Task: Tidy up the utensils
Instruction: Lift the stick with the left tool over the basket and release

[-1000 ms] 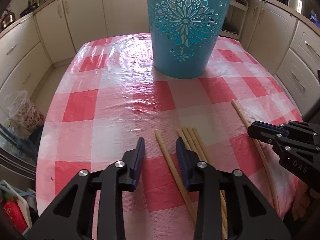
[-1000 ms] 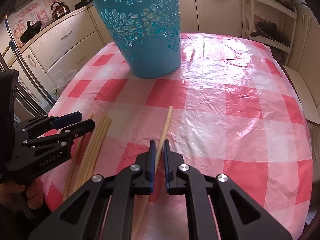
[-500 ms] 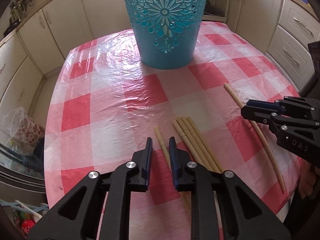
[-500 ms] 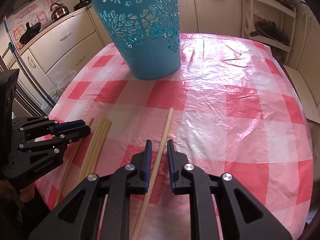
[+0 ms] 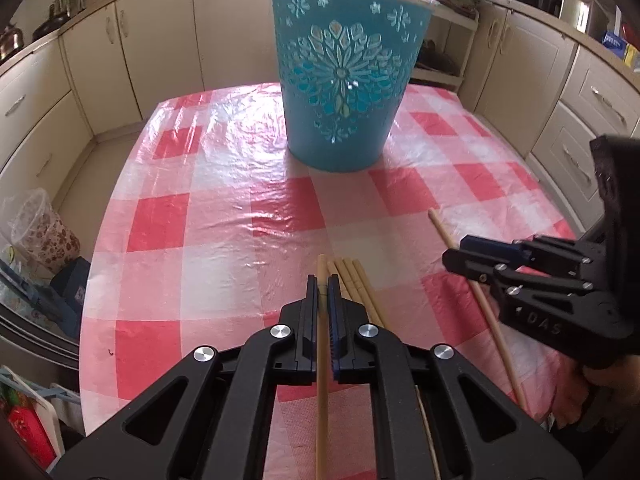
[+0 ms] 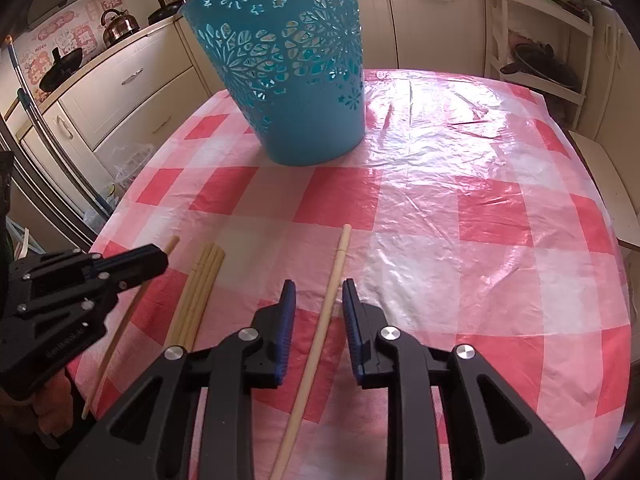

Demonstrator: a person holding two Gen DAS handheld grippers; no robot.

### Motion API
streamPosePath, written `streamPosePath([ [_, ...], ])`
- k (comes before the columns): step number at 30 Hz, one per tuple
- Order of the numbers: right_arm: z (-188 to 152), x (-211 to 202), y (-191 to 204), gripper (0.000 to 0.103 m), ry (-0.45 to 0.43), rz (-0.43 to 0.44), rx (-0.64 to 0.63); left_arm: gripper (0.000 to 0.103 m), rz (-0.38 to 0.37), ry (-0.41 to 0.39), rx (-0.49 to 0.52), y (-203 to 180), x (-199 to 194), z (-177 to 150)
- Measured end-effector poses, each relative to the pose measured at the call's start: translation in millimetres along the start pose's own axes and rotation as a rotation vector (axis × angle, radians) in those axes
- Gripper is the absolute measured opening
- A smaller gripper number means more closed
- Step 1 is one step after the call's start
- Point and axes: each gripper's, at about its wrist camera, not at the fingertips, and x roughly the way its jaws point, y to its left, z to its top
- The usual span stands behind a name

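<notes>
Since the frames a second back, when its jaws stood wide over the cloth, the left gripper point(image 5: 324, 286) has closed on a single chopstick point(image 5: 321, 344). The stick now runs straight back between the blue pads, tip poking just ahead of them. It looks lifted clear of the table, though I cannot be sure.

The right gripper point(image 6: 319, 294) has gone the other way. Its jaws were nearly together a second ago and are now parted, released, holding nothing. A lone chopstick point(image 6: 320, 332) lies on the checked tablecloth point(image 6: 460, 208) directly between and below its fingers, running forward past the tips.

Meaning for the task: the first stick is secured on the left, and the right side looks lined up for its own pick, not yet made.

Positions relative to the left gripper:
- A bundle of three or four chopsticks point(image 5: 352, 276) lies flat, just right of the jaws, touching one another.
- The teal basket point(image 5: 344, 92) stands upright well ahead, slightly right of centre, likely the destination.

From the right gripper, the basket sits far forward and left, and the bundle lies to the left, between the two tools.
</notes>
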Motion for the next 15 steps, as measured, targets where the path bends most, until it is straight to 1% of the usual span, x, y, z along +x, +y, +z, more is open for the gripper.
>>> streamPosePath([
  [7,-0.9,-0.1,2.5,0.028,-0.001,-0.002,-0.006,0.005,-0.065,-0.119,-0.06,8.7,-47.8,29.1],
  [10,-1.0,0.1,3.7,0.029,-0.002,-0.005,-0.011,0.005,-0.093,-0.177,-0.076,8.9,-68.7,48.3],
  [15,-1.0,0.7,4.9,0.031,-0.002,-0.004,-0.016,0.005,-0.115,-0.292,-0.092,7.1,-98.7,86.3],
])
